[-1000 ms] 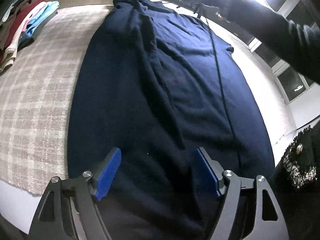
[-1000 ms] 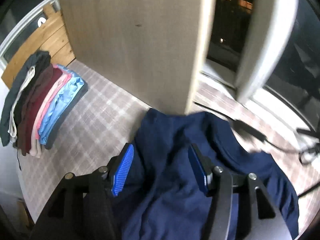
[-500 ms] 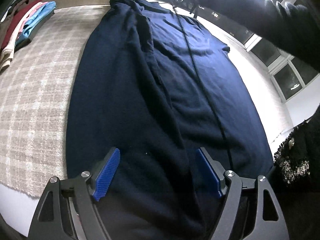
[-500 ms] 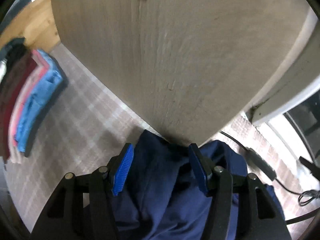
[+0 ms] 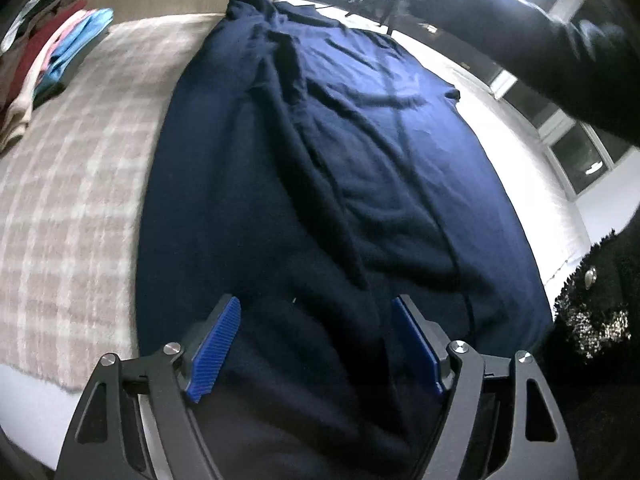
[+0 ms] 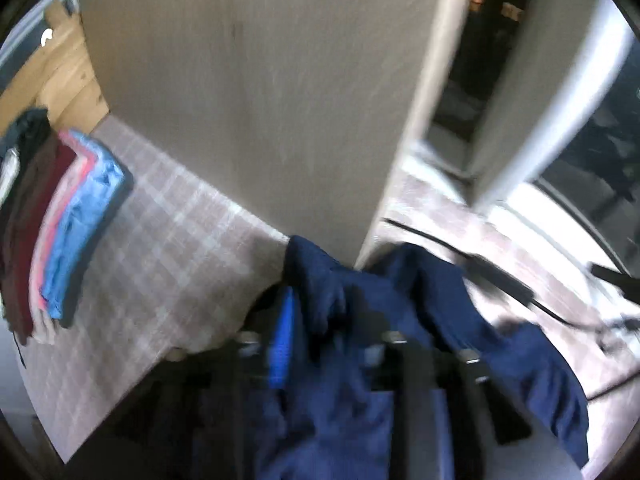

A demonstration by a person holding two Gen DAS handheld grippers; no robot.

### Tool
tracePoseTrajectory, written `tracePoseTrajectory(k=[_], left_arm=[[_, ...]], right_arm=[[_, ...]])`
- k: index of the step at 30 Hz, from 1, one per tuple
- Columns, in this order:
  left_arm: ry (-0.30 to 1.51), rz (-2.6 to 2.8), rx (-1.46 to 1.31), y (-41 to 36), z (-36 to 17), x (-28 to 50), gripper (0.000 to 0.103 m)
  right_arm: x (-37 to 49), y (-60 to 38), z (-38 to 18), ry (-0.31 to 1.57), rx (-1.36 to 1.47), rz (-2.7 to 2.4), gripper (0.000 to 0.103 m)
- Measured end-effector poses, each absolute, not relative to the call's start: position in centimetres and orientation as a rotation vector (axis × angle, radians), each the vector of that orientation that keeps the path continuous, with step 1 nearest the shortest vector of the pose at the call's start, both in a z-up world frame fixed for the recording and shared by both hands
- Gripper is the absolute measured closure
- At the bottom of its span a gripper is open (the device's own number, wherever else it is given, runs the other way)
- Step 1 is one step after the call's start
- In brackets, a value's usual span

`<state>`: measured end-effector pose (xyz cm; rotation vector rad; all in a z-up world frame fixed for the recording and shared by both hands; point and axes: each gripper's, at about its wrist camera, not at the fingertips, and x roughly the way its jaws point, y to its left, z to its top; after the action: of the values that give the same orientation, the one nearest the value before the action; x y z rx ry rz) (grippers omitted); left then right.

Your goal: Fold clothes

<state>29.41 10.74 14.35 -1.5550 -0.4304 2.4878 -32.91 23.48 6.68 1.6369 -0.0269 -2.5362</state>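
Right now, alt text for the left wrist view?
A navy garment lies spread lengthwise on a beige plaid cloth, with the left gripper open over its near end. A stack of folded clothes sits far left.

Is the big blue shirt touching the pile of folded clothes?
Apart. In the left wrist view, a wide strip of checked blanket lies between the shirt and the pile.

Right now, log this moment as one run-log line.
stage: spreading | item: dark navy knit garment flat on beige plaid cloth | left gripper: open over hem | right gripper: blurred, state unclear
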Motion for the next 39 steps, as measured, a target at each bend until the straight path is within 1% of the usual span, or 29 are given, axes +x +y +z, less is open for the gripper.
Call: tracePoseTrajectory(k=[2,5,7,9,12,14,17,20,24,26,28,29,31,32,34,37,38,39], left_arm=[[-0.477,2.494,-1.57,10.2,14.4,30.5,0.032],[-0.538,2.511,-1.6,9.2,15.0,33.6,0.034],[-0.553,2.548,-1.619,8.6,15.6,35.8,0.034],[-0.618,2.595,-1.62,7.0,16.3,38.5,0.034],[-0.731,2.628,-1.606,4.7,16.6,41.4,0.033],[-0.715,2.642,-1.626,3.8,16.2,42.3,0.033],[-0.683,2.581,-1.649,3.6,15.1,42.5,0.033],[-0.676,2.483,-1.656,4.0,13.5,42.5,0.033],[-0.705,2.391,-1.66,4.5,12.2,42.3,0.034],[-0.732,2.351,-1.656,4.8,11.6,42.2,0.043],[-0.734,2.343,-1.657,5.3,11.5,42.2,0.066],[-0.725,2.35,-1.663,5.4,11.4,42.2,0.07],[-0.716,2.364,-1.673,5.5,11.2,42.4,0.094],[-0.744,2.364,-1.653,5.1,11.7,42.8,0.098],[-0.802,2.365,-1.609,4.3,12.9,43.6,0.099],[-0.656,2.467,-1.53,4.7,16.2,45.2,0.099],[-0.639,2.465,-1.511,4.8,16.5,45.6,0.099],[-0.602,2.449,-1.572,5.1,15.5,45.5,0.099]], right_arm=[[-30.1,24.5,9.6,-0.08,1.548,-2.531,0.067],[-24.5,26.3,13.5,-0.152,1.446,-2.508,0.067],[-21.1,26.6,14.6,-0.158,1.412,-2.499,0.067],[-15.6,27.3,15.1,-0.173,1.407,-2.488,0.067],[-8.2,27.4,13.4,-0.232,1.442,-2.451,0.067],[-3.1,27.3,11.6,-0.275,1.496,-2.443,0.067],[4.4,27.9,8.3,-0.421,1.627,-2.433,0.067],[11.1,28.2,5.4,-0.526,1.75,-2.444,0.067],[19.0,28.5,3.6,-0.591,1.854,-2.52,0.067],[22.0,28.8,3.4,-0.612,1.874,-2.571,0.067],[24.3,28.9,3.1,-0.618,1.899,-2.627,0.065],[25.1,29.0,2.9,-0.625,1.904,-2.637,0.062],[26.3,28.9,2.1,-0.649,1.911,-2.644,0.061],[26.4,28.6,1.8,-0.64,1.914,-2.645,0.061],[26.3,27.6,1.3,-0.56,1.918,-2.652,0.061],[26.1,26.2,0.6,-0.437,1.922,-2.66,0.059],[25.9,25.8,0.6,-0.38,1.932,-2.662,0.058],[25.7,25.4,0.5,-0.324,1.944,-2.658,0.057]])
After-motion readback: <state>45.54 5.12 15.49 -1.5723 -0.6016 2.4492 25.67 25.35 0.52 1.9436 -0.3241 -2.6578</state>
